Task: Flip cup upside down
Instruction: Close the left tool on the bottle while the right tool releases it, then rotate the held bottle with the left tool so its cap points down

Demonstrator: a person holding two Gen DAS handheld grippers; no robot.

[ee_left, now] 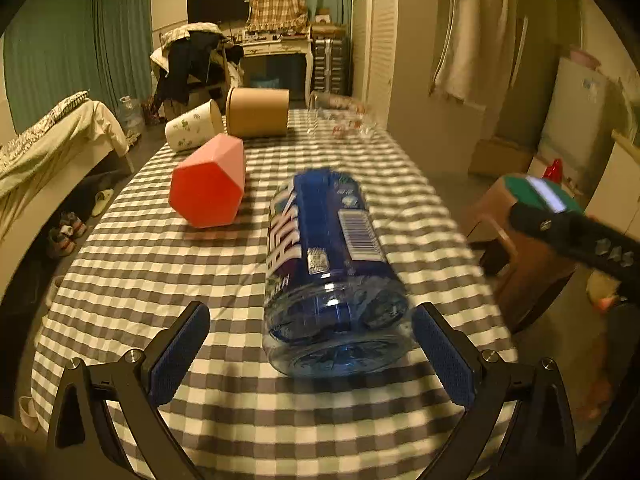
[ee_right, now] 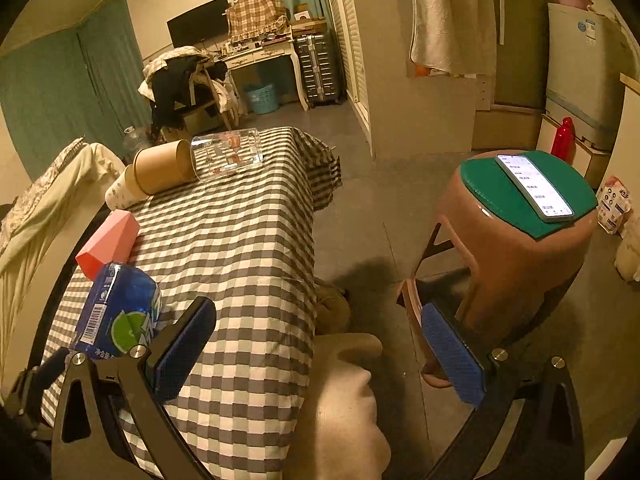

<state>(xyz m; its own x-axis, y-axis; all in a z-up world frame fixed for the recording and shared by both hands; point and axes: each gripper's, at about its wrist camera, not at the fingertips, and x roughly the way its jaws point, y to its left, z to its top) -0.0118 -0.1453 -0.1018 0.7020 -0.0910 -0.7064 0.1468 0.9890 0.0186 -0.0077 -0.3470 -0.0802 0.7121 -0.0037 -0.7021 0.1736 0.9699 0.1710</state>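
on checked bench (ee_left: 160, 272): blue cup (ee_left: 332, 272) lying sideways near right edge; left hand-held gripper (ee_left: 312, 354) spread apart around its base, right hand-held gripper (ee_right: 320, 354) spread apart, empty, past bench edge.

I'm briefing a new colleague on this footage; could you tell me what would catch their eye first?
A big blue bottle-like cup lies on its side on the checked tablecloth, just ahead of the open left gripper. Beyond it a pink hexagonal cup also lies toppled. Off to the right, a phone rests on a stool.

Bottle (ee_left: 328, 268) lies on table (ee_left: 160, 272), cups (ee_left: 208, 180) behind.
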